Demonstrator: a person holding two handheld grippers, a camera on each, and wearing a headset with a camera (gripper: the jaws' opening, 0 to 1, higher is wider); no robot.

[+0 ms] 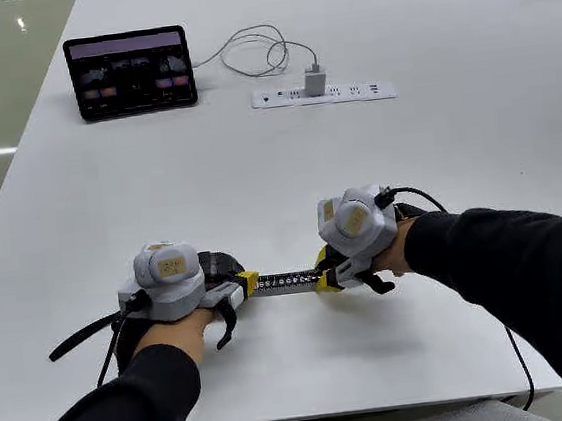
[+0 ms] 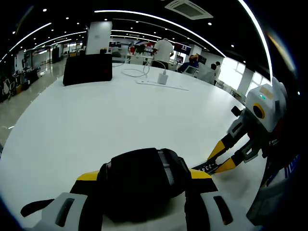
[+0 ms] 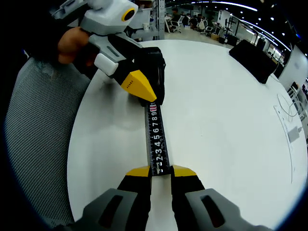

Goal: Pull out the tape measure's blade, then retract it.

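Observation:
A black tape measure case [image 2: 142, 185] sits between the jaws of my left gripper [image 2: 142, 179], which is shut on it; in the head view the left gripper [image 1: 241, 285] holds the case [image 1: 219, 267] low on the white table [image 1: 354, 142]. A short length of blade [image 3: 157, 139] with printed numbers runs from the case [image 3: 153, 72] to my right gripper [image 3: 160, 171], which is shut on the blade's end. In the head view the blade [image 1: 286, 281] spans the gap between the left gripper and the right gripper [image 1: 322, 283].
A black tablet [image 1: 131, 71] stands at the far left of the table. A white power strip [image 1: 325, 93] with a charger and coiled cable [image 1: 262, 52] lies at the far middle. The table's near edge [image 1: 362, 406] runs just below my arms.

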